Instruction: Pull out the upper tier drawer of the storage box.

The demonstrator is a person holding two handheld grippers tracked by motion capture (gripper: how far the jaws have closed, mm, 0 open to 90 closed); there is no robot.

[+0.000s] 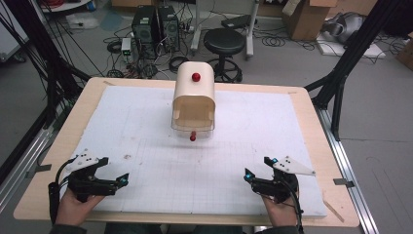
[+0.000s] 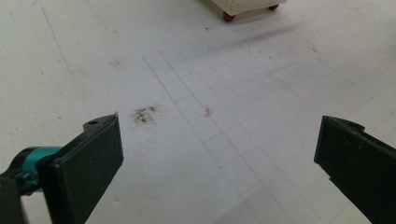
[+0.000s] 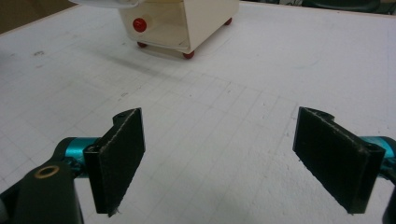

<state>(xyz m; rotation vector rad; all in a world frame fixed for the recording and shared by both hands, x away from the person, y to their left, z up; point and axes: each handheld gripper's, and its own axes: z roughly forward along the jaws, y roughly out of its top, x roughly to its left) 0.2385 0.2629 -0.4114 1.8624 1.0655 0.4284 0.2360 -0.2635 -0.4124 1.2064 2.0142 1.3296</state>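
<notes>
Cream box point(image 1: 194, 97) stands beyond both low, wide-jawed grippers point(image 1: 113, 170) point(image 1: 257, 167).

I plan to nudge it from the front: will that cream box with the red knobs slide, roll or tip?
The cream box stands on small red round feet, so it may roll or skid easily on the white mat. It looks hollow and thin-walled, probably light. Being tall, a high push might tip it.

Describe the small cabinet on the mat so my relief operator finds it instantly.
On the white gridded mat, look to the far middle. The cream box with a rounded top stands there alone, on small red feet, with a red knob on top and another in front.
</notes>
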